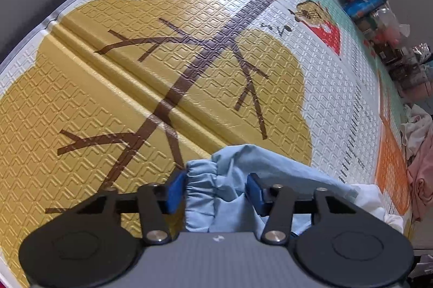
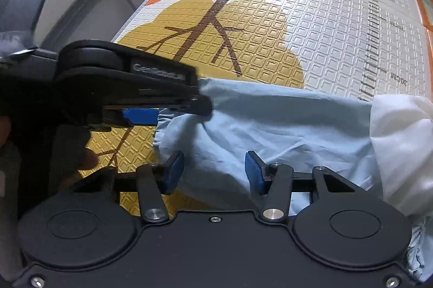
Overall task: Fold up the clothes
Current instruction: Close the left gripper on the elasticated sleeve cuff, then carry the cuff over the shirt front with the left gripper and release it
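Blue cloth (image 1: pixel 216 190) lies between both hand-held grippers' (image 1: pixel 215 190) (image 2: pixel 213 171) parted pads (ungripped).

The mat (image 1: pixel 113 87) lies bare across the left and centre of the left wrist view. Clutter (image 1: pixel 379 14) and a clothes heap (image 1: pixel 419 152) line its right edge. In the right wrist view, the left gripper (image 2: pixel 162 113) blocks the left side above the blue garment (image 2: pixel 284 120).
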The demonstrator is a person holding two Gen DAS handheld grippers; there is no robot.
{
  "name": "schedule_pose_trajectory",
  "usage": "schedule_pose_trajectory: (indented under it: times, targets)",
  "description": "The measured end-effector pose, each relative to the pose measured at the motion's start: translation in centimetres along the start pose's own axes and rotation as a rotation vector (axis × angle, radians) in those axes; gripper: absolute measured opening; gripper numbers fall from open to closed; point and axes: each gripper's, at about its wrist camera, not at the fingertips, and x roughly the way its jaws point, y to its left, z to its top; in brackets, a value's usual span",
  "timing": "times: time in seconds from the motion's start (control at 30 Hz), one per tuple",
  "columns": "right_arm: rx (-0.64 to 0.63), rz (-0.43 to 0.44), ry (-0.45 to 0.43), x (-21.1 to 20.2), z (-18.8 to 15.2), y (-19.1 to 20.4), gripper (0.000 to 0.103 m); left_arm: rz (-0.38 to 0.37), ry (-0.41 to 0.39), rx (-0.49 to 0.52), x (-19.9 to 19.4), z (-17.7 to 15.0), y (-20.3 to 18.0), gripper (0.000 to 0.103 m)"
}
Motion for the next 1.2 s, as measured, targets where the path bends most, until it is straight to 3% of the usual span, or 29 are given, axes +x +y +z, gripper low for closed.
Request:
schedule_pose_trajectory:
  times: [0.1, 0.27, 0.47, 0.9, 1.2]
  targets:
    - [0.006, 0.005, 0.005, 0.2, 0.0, -0.1, 0.047, 0.002, -0.003, -0.006, -0.4, 0.1, 0.2, 0.036]
    - [0.017, 0.012, 0.011, 0.3, -0.1, -0.2, 0.042, 0.006, -0.008, -0.017, -1.1, 0.2, 0.4, 0.029]
    - [0.020, 0.023, -0.001, -0.1, -0.1, -0.3, 0.026, -0.019, -0.014, -0.016, -2.4, 0.1, -0.1, 0.021]
    - [0.059, 0.065, -0.064, -4.1, -0.4, -1.8, 0.021, -0.091, -0.086, 0.067, -7.6, -0.8, -4.1, 0.017]
    - [0.112, 0.082, -0.135, -9.1, -1.9, -4.3, 0.021, -0.147, -0.116, 0.186, -11.0, -2.9, -9.3, 0.016]
